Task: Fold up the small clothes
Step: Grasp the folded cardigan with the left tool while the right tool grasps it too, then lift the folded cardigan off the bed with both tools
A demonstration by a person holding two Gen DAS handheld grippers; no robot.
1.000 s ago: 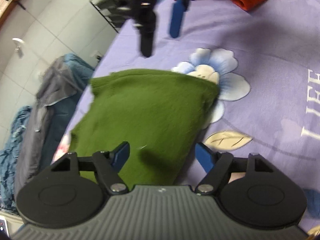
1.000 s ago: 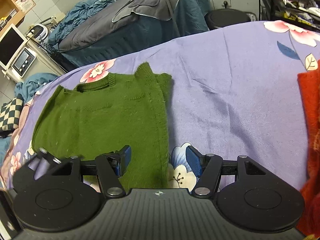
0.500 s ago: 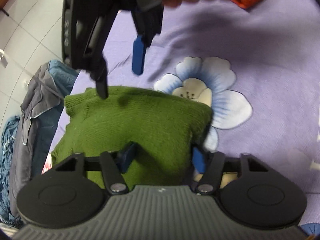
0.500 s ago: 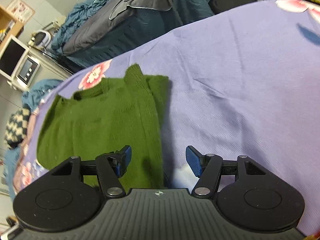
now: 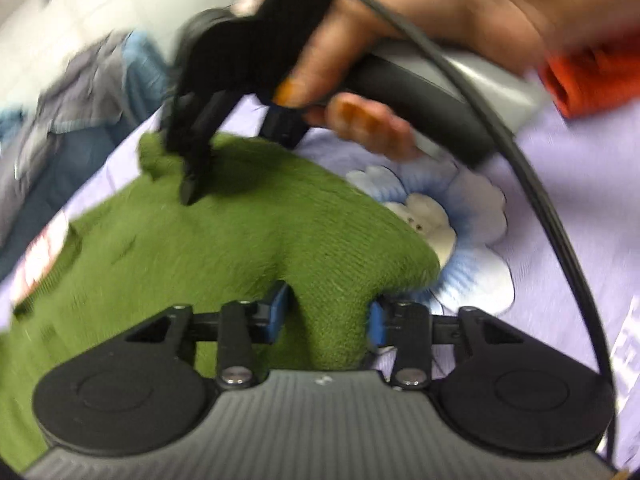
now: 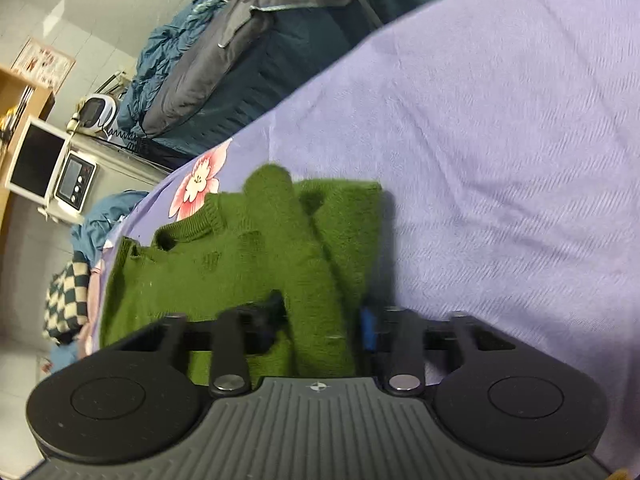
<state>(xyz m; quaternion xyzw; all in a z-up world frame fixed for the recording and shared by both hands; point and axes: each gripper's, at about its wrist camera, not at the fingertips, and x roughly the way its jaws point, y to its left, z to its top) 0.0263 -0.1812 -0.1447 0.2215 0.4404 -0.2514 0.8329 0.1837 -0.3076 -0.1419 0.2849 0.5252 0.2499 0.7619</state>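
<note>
My left gripper (image 5: 328,320) has just been closing and now pinches a bunched corner of the green knit sweater (image 5: 224,248), which lies on the lilac flowered bedsheet (image 5: 560,208). My right gripper (image 6: 322,326) has also been closing, and a raised ridge of the sweater's edge sits squeezed between its pads. At twelve o'clock in the left view, my hand (image 5: 420,28) carries that right gripper. The knit looks soft, light and floppy; I judge edges and corners the best holds. White lettering at three o'clock is unreadable.
</note>
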